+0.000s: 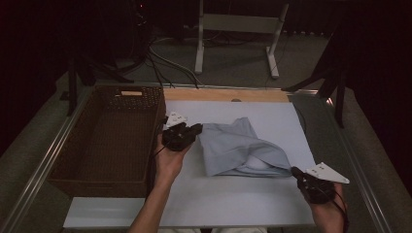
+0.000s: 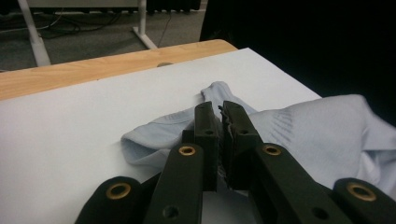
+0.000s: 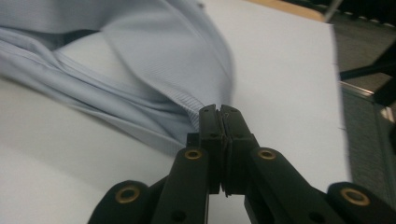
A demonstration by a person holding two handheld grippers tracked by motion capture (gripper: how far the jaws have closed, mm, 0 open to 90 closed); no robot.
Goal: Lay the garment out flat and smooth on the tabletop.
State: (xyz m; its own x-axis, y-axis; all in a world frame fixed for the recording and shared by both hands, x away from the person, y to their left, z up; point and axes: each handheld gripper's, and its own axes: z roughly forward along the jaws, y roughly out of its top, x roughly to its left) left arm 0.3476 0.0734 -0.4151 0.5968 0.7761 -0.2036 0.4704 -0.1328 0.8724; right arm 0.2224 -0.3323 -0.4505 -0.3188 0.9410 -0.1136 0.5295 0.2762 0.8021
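now the pale blue garment point(image 1: 243, 148) is pinched in both grippers' jaws

Brown wicker basket point(image 1: 104, 141) left of white board point(image 1: 233, 204); wooden strip point(image 1: 226, 94) behind; cables point(image 1: 160, 60) on floor.

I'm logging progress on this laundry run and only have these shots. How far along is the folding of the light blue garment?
Partly done: the light blue garment lies bunched on the white board, with one side already folded over. In hand: the left gripper pinches its left edge and the right gripper is clamped on its lower right corner. Left, probably: finishing the fold and moving it into the empty wicker basket.
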